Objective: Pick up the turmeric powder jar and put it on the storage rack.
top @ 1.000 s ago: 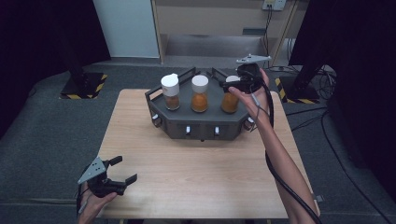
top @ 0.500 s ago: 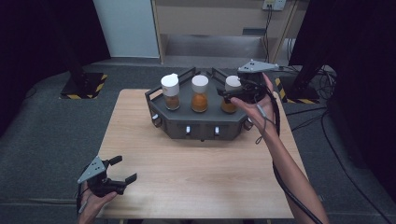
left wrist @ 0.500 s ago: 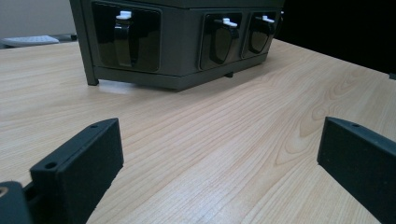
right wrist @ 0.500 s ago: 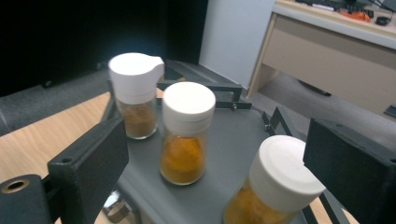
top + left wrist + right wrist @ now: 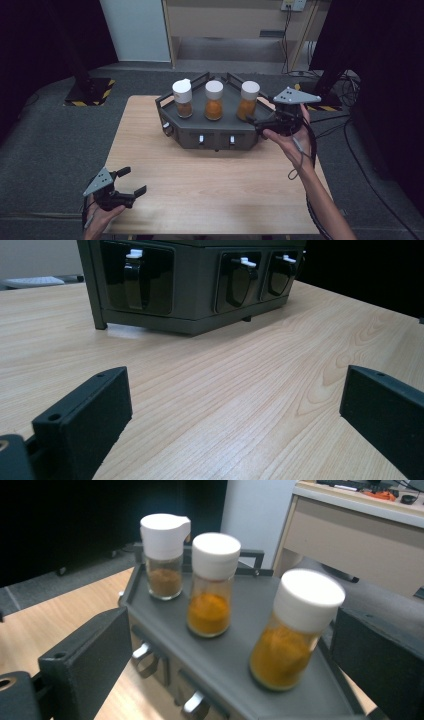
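Down at the table's near left corner, the left gripper [image 5: 131,182] just sits with its jaws spread and nothing in them, well away from the rack [image 5: 210,134]. On the rack, three jars stand upright in a row: brown one [image 5: 182,98], middle one [image 5: 214,100], then the right jar [image 5: 248,101], all capped. Right gripper [image 5: 253,120] is just beside that last jar; its jaws have just been opening and are clear of it. Looks like that jar's placed, so I'd guess the job is about done, unless lids or knobs come next.

black gripper [image 5: 257,120] bodies, grey triangular plates, trailing cables.
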